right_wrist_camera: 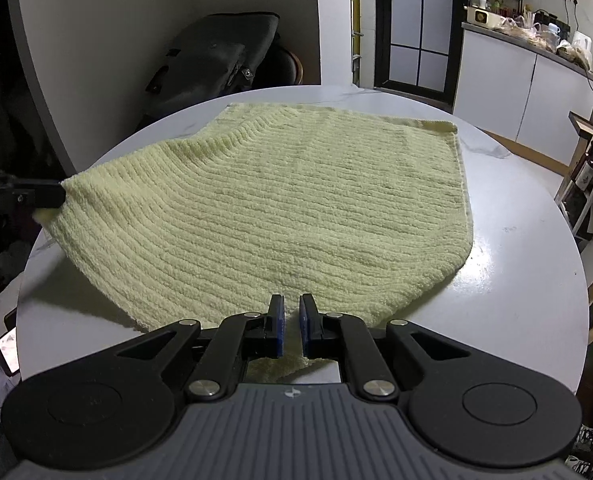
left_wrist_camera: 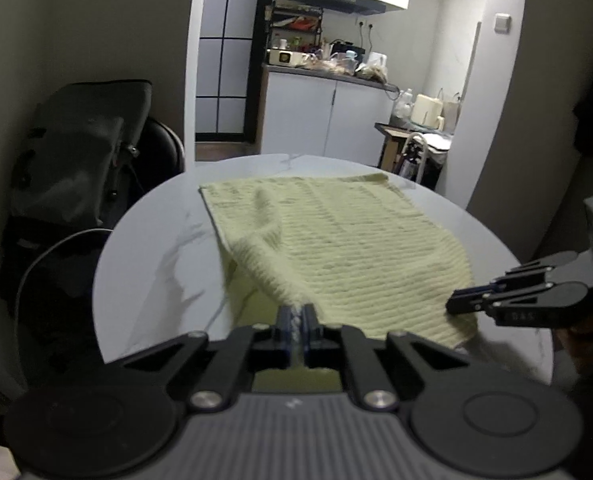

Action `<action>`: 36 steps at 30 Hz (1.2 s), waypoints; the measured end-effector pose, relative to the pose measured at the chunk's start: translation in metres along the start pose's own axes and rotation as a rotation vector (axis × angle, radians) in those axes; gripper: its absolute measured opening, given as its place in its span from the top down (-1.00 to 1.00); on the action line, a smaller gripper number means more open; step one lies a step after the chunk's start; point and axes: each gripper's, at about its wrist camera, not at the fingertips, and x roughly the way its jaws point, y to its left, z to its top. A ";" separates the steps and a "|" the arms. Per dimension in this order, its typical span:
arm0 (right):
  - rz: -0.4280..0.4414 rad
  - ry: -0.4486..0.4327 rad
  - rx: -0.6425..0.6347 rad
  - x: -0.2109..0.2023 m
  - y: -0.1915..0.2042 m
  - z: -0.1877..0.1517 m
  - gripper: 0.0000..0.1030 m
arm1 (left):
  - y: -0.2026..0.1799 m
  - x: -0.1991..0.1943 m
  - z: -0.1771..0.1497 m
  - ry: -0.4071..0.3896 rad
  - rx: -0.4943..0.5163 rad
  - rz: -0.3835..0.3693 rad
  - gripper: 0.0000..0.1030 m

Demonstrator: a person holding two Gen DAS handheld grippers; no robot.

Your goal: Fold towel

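**Both near corners of the towel pinched and lifted**

The pale yellow ribbed towel [right_wrist_camera: 264, 208] is seen spread across the round white table [right_wrist_camera: 516, 264], filling the middle of the right wrist frame, its far edge lying flat toward the upper centre. At the bottom centre of that frame the right gripper [right_wrist_camera: 291, 322] is clamped on the towel's near corner, cloth being caught between the blue pads [right_wrist_camera: 279, 326] and a flap showing beneath them. At the left edge, the left gripper [right_wrist_camera: 56, 194] is seen biting the other near corner, which is raised off the tabletop.

From the left wrist camera, the left gripper [left_wrist_camera: 295, 318] is closed tight on a bunched ridge of towel [left_wrist_camera: 336, 248], and a fold is drawn up from the table [left_wrist_camera: 144, 272] toward the lower centre. At the right of that frame the right gripper [left_wrist_camera: 462, 302] is shown gripping the towel's edge.

A dark bag on a chair [left_wrist_camera: 84, 152] is seen at the left behind the table, and a cluttered kitchen counter [left_wrist_camera: 328, 70] at the upper centre
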 end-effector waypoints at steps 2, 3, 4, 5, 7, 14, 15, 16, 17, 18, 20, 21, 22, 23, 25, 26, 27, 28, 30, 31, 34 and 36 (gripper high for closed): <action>0.002 0.000 -0.001 0.000 0.001 -0.001 0.81 | 0.000 0.001 -0.001 0.008 0.001 0.020 0.77; 0.003 0.000 -0.001 -0.001 0.001 -0.001 0.81 | 0.000 0.003 -0.002 0.016 0.000 0.033 0.75; 0.003 0.000 -0.001 -0.001 0.001 -0.001 0.81 | 0.001 0.004 -0.005 0.030 -0.002 0.048 0.71; 0.004 -0.003 0.000 -0.003 0.000 -0.001 0.81 | 0.003 0.006 -0.007 0.039 -0.005 0.057 0.71; 0.002 -0.012 0.004 -0.006 -0.001 -0.001 0.81 | 0.007 0.007 -0.009 0.048 -0.011 0.058 0.71; -0.059 -0.031 0.062 -0.019 -0.019 -0.002 0.79 | 0.000 0.015 -0.016 0.073 0.006 0.032 0.71; -0.070 -0.027 0.071 -0.019 -0.022 -0.002 0.66 | -0.001 0.016 -0.016 0.074 0.009 0.027 0.71; -0.069 -0.025 0.078 -0.019 -0.024 -0.003 0.44 | -0.004 0.017 -0.016 0.076 0.014 0.021 0.71; -0.064 -0.022 0.085 -0.019 -0.024 -0.004 0.36 | -0.006 0.019 -0.016 0.078 0.020 0.015 0.70; -0.060 -0.019 0.092 -0.019 -0.025 -0.005 0.29 | -0.009 0.022 -0.016 0.079 0.028 0.010 0.69; -0.051 -0.014 0.106 -0.019 -0.027 -0.007 0.26 | -0.013 0.025 -0.016 0.079 0.040 0.006 0.59; -0.046 -0.011 0.113 -0.019 -0.028 -0.008 0.26 | -0.014 0.027 -0.016 0.080 0.044 0.009 0.57; -0.041 -0.009 0.120 -0.019 -0.029 -0.009 0.26 | -0.014 0.030 -0.016 0.082 0.048 0.015 0.56; -0.037 -0.006 0.127 -0.019 -0.030 -0.009 0.26 | -0.014 0.032 -0.017 0.085 0.048 0.017 0.56; -0.028 -0.003 0.119 -0.016 -0.028 -0.009 0.26 | -0.013 0.033 -0.019 0.091 0.047 0.022 0.55; -0.024 -0.002 0.114 -0.015 -0.027 -0.009 0.26 | -0.012 0.033 -0.020 0.092 0.047 0.026 0.55; -0.020 -0.006 0.105 -0.013 -0.025 -0.009 0.26 | -0.012 0.033 -0.021 0.093 0.048 0.028 0.54; -0.016 -0.010 0.103 -0.011 -0.025 -0.009 0.35 | -0.011 0.033 -0.022 0.095 0.048 0.033 0.52; -0.017 -0.015 0.099 -0.010 -0.025 -0.009 0.70 | -0.007 0.033 -0.024 0.098 0.045 0.038 0.49; -0.018 -0.019 0.093 -0.010 -0.024 -0.008 0.78 | -0.005 0.033 -0.025 0.099 0.044 0.040 0.49; -0.023 -0.032 0.083 -0.013 -0.023 -0.004 0.87 | -0.001 0.032 -0.026 0.092 0.036 0.030 0.47; -0.029 -0.051 0.070 -0.018 -0.020 0.003 0.87 | 0.002 0.032 -0.026 0.086 0.030 0.022 0.46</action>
